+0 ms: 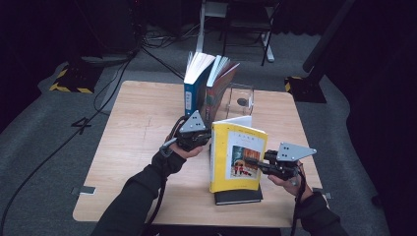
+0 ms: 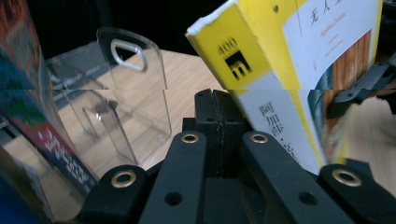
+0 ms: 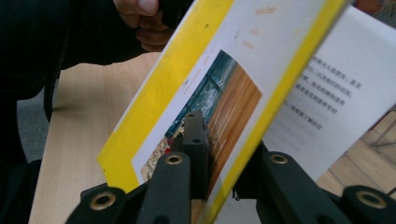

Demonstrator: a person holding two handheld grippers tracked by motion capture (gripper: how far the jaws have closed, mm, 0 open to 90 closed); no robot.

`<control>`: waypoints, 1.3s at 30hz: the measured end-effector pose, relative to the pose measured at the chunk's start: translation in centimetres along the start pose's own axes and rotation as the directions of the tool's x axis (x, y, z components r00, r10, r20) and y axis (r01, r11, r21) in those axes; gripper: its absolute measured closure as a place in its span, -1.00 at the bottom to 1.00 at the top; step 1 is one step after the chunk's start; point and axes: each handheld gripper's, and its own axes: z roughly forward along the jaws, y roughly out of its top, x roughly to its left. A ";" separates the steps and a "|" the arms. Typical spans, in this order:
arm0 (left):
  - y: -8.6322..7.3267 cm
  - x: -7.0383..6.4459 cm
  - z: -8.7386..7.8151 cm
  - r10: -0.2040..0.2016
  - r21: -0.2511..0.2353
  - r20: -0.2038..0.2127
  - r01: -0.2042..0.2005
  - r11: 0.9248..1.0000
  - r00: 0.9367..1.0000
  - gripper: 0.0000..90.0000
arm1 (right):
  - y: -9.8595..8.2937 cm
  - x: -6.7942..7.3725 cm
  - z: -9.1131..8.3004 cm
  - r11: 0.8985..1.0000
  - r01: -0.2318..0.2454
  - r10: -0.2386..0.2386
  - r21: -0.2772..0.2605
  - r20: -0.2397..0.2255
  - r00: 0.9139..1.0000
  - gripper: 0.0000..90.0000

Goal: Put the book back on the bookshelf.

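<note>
A yellow paperback (image 1: 238,157) stands upright and slightly open in mid-table, its bottom edge resting on a dark book (image 1: 238,196) that lies flat. My right gripper (image 1: 252,162) is shut on the yellow front cover near its right edge. In the right gripper view one jaw presses the cover picture and the other sits behind the cover (image 3: 196,70), at the right gripper (image 3: 224,140). My left gripper (image 1: 206,140) is by the spine. In the left gripper view the left gripper (image 2: 215,109) has its jaws closed together on nothing, with the yellow spine (image 2: 261,60) just to their right.
A clear acrylic book holder (image 1: 241,98) stands at the back of the wooden table (image 1: 137,147), with a blue book (image 1: 196,83) and a red-covered book (image 1: 221,83) leaning beside it. The holder (image 2: 135,93) is close ahead in the left gripper view. Cables lie on the floor beyond.
</note>
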 end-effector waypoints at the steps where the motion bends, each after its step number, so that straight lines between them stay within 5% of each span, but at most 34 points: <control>1: 0.3 -0.2 -0.1 0.002 -0.008 0.001 -0.002 1.000 1.000 1.00 | 0.0 0.0 0.0 1.000 0.000 0.000 0.000 0.000 1.000 0.83; 8: 1.6 -2.2 -1.5 0.050 -0.061 -0.008 -0.051 0.997 0.999 1.00 | -0.3 1.7 -0.7 0.998 0.041 -0.037 -0.039 0.100 0.994 0.90; 16: 1.9 -4.7 -2.3 0.106 -0.077 -0.028 -0.107 0.991 0.994 0.95 | -1.0 2.7 -1.5 0.997 0.068 -0.064 -0.044 0.097 0.993 0.89; 26: 0.8 -6.3 -3.2 0.089 -0.103 -0.093 -0.099 0.990 0.992 0.62 | -1.1 3.7 -2.3 0.995 0.091 -0.084 -0.050 0.135 0.987 0.78; 33: -0.8 -6.6 -3.5 0.077 -0.062 -0.122 -0.085 0.994 0.990 0.40 | -1.0 4.0 -2.9 0.993 0.100 -0.089 -0.059 0.157 0.984 0.69; 39: -3.2 -6.7 -3.5 0.092 0.040 -0.146 -0.087 0.995 0.985 0.23 | -0.9 4.0 -3.5 0.993 0.101 -0.089 -0.063 0.160 0.983 0.67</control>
